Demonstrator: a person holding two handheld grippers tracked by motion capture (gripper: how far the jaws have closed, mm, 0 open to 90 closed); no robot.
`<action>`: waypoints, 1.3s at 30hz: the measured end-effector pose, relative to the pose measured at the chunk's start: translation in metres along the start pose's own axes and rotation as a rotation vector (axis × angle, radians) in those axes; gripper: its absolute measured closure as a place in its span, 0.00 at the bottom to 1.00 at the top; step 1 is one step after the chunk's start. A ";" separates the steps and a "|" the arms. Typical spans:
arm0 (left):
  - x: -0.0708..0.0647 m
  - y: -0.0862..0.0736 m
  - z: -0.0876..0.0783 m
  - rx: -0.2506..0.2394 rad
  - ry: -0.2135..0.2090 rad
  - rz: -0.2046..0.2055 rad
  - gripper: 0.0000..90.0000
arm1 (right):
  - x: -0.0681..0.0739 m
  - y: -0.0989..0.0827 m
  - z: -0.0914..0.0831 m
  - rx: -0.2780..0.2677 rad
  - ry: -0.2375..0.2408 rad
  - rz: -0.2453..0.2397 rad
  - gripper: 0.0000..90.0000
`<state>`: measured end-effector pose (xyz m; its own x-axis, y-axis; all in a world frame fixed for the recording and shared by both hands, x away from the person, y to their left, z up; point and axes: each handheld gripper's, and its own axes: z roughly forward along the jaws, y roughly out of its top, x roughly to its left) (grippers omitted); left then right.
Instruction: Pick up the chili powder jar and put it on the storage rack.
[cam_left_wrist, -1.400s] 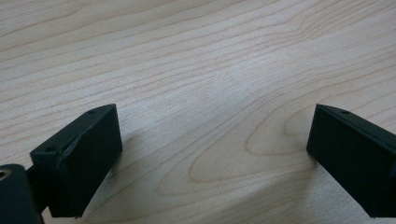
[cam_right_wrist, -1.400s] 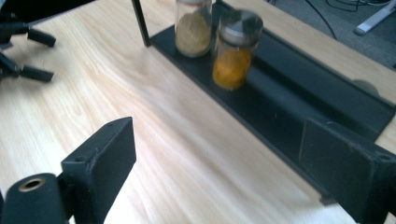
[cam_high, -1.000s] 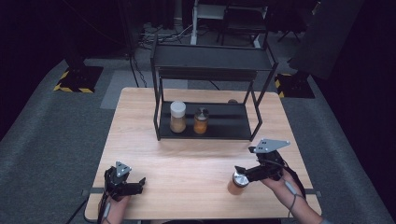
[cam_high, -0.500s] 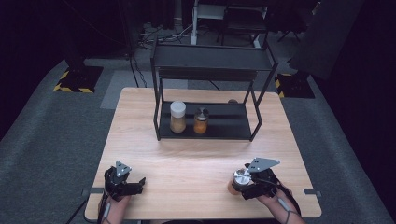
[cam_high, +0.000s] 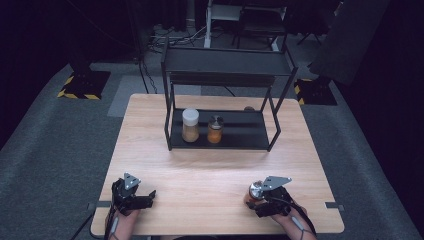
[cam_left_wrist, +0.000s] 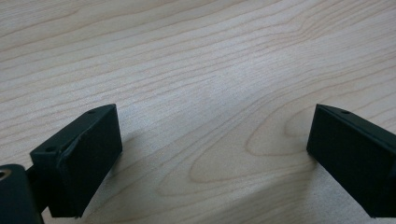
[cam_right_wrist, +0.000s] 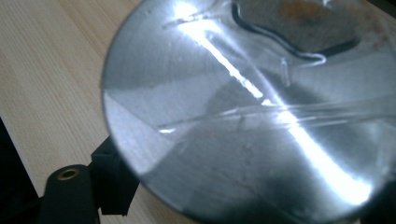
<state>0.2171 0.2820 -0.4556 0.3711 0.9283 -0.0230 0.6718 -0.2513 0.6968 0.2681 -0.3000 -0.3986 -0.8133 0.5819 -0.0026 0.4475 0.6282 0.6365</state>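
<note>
**A:** Where does the jar (cam_high: 256, 191) stand relative to the two tools?

**B:** At the near right of the bench (cam_high: 210, 165), directly under the right tool (cam_high: 260, 200). In the right gripper view its metal lid (cam_right_wrist: 252, 121) sits right up against the camera, with one black jaw edging out from beneath the rim at the lower left. The jaws have just been closing with the jar between them, and I judge they now grip it just below the lid.

**A:** And how is the jar oriented?

**B:** Upright, its long axis vertical, lid facing up. The tool comes at it from the person's side, so any lift should go straight up along that axis.

**A:** What about the left tool (cam_high: 137, 199)?

**B:** It rests at the near left, well apart from the jar. Its jaws stand wide over bare wood, holding nothing.

**A:** So the right hand is the nearer one.

**B:** Yes, by far. The rack (cam_high: 225, 100) with two other jars, a white-lidded jar (cam_high: 190, 125) and a smaller jar (cam_high: 215, 129), stands farther back, ahead and slightly left of the held jar.
</note>
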 end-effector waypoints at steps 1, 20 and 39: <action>0.000 0.000 0.000 0.000 0.000 0.000 0.03 | 0.000 -0.001 0.001 0.002 0.000 0.002 0.30; 0.000 0.000 0.000 0.000 0.000 0.000 0.03 | -0.005 0.006 -0.018 -0.042 -0.028 0.000 0.33; 0.000 0.000 0.000 0.000 0.000 0.000 0.03 | -0.034 0.070 -0.054 -0.099 -0.075 -0.003 0.33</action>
<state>0.2168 0.2821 -0.4557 0.3711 0.9283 -0.0234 0.6717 -0.2509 0.6970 0.3071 -0.3034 -0.3121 -0.7829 0.6192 -0.0600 0.4029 0.5781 0.7096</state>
